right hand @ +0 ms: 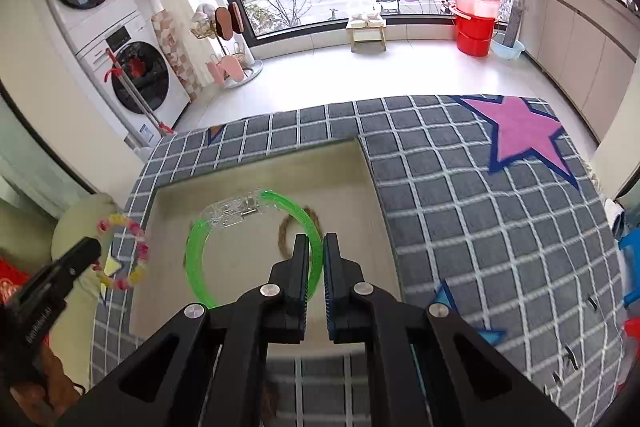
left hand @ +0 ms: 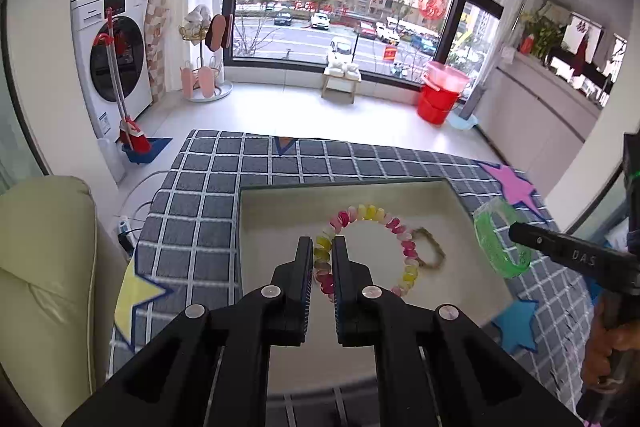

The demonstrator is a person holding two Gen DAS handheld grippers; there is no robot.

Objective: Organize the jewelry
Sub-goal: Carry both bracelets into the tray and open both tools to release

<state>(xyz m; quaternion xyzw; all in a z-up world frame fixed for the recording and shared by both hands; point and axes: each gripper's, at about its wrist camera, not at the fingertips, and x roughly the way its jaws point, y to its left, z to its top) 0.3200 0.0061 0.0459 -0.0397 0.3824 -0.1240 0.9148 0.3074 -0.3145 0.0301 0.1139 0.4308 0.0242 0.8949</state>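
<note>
Black fingers of the left gripper (left hand: pixel 323 247) are almost closed, and between them sits one side of the bead bracelet (left hand: pixel 372 213), a ring of pink, yellow and white beads. From the right wrist view this bracelet (right hand: pixel 124 253) hangs in the air beside the left gripper (right hand: pixel 86 251), at the left edge of the tray and not yet over its floor. The right gripper (right hand: pixel 316 247) is also nearly shut, and it pinches the rim of the green bangle (right hand: pixel 196 239), whose clear clasp points away from the camera. In the left wrist view the bangle (left hand: pixel 500 239) seems to hang over the checked cloth (left hand: pixel 208 187) at the right edge of the tray.

Both pieces seem to be on their way into the beige tray (left hand: pixel 280 203), where a small brown cord bracelet (left hand: pixel 430 247) already lies on the floor. To do this step well, I think each hand should lower its piece until it is close to the tray floor before opening, so it does not bounce or roll. It is better to set them apart from each other and from the cord bracelet (right hand: pixel 288 231), so nothing gets tangled.
</note>
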